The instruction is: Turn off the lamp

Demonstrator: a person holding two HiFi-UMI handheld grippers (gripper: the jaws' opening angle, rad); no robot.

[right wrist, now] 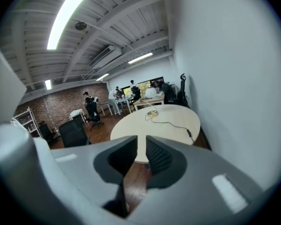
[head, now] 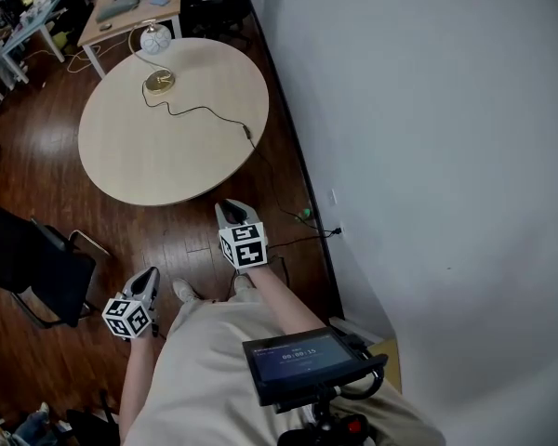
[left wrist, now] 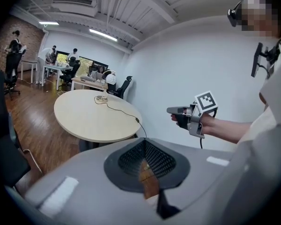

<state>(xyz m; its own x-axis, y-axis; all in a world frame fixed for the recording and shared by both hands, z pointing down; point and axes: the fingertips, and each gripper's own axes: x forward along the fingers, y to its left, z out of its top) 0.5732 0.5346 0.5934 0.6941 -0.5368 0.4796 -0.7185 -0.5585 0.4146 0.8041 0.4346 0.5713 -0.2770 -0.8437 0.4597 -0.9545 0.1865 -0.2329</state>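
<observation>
left gripper [head: 150,277] jaws meet, empty; right gripper [head: 231,208] jaws narrowly apart, empty; both well short of the round pale wooden table [head: 167,151] bearing a white-globed, brass-based lamp [head: 160,82].

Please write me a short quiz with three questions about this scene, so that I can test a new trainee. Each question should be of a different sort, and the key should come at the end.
1. True or false: the lamp with a round golden base stands in the middle of the round beige table.
2. Choose one. The black cord leaves the table over the edge nearest to: A) the white wall; B) the black chair; C) the person.
3. Short answer: what is between the jaws of the right gripper?

Key
1. False. It stands near the far edge.
2. A.
3. Nothing. The jaws stand a little apart and are empty.
</observation>
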